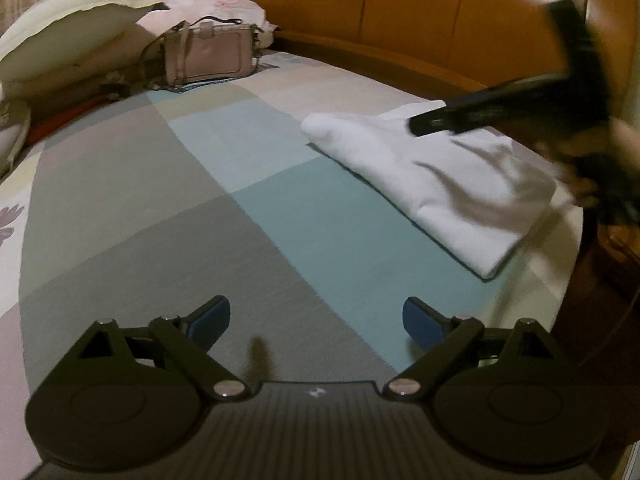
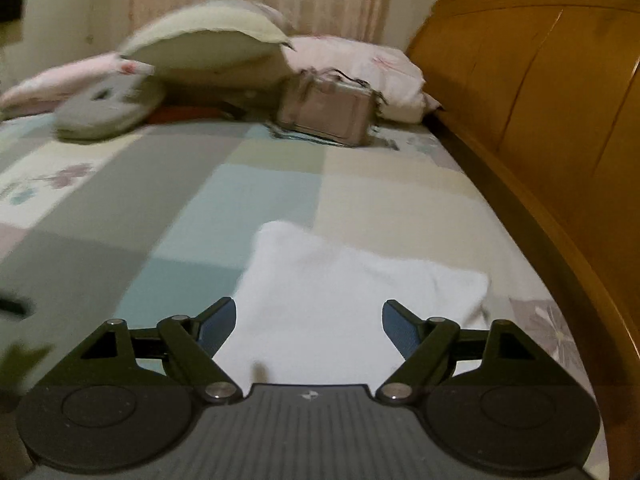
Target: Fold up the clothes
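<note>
Two tools, both with jaws apart, nothing between them. Right tool (image 2: pixel 309 320) hangs over folded white garment (image 2: pixel 344 304) lying on bed (image 2: pixel 224 184) beside wooden headboard (image 2: pixel 532 92); left tool (image 1: pixel 317 320) well apart from garment, over bare bedspread. Risk: blurred right tool could snag top layer, undoing fold. Pink bag (image 1: pixel 210 54), pillows (image 1: pixel 76 28) far from garment, not obstructing.

Both wrist views look down the bed (image 1: pixel 120 208) toward the pillows (image 2: pixel 208 36), sharing the somewhat blurred white cloth (image 2: pixel 320 304).
</note>
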`<state>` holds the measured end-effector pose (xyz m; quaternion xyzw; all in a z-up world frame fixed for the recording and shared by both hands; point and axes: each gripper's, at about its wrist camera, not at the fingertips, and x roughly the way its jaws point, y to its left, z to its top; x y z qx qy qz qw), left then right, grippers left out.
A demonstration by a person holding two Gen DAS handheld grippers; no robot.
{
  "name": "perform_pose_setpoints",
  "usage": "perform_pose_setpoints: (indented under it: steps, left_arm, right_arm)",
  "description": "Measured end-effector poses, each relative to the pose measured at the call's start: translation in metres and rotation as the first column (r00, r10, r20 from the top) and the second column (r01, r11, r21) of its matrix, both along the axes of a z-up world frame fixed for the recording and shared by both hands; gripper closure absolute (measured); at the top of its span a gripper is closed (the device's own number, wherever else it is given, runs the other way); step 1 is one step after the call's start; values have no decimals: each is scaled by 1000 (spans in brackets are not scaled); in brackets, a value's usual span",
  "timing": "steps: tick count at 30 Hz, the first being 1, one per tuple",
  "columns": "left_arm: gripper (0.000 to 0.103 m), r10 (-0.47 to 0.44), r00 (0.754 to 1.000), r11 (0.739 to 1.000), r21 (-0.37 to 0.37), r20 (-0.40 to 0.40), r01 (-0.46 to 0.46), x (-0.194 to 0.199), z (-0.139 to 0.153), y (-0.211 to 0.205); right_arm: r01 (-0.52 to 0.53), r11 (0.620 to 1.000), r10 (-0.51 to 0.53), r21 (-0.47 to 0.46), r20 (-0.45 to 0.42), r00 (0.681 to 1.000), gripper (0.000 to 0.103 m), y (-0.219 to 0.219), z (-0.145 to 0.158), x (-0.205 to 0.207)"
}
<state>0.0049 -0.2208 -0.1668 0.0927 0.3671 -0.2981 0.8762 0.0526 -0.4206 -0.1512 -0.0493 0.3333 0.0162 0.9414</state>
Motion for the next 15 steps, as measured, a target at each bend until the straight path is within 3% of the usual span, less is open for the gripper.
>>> perform_pose_setpoints:
  steps: [2,5,8,11,15]
  left_arm:
    - [10,6,1000,1000,-8,-3,-6,2,-1,8]
    - [10,28,1000,999,-21,-6,-29,9,-3,19]
    - [10,50,999,998,-41,-16,-51,17,-3,30]
    - [10,70,997,995,-68,-23,-72,24,-3,38]
    - [10,65,997,994,-83,-28,-68,26,-3,41]
  right_arm:
    - [8,999,-6,32,-61,998,19,-2,-17,25]
    - [-35,999,32,-17,-119,992,11,11,-45,42]
    - [-58,998,56,-9,-135,989,13,16,-30,47]
    - [-20,1000,19,-16,-69,997,12,9,-11,58]
    - [62,998,-60,16,-102,993,12,-1,-27,86]
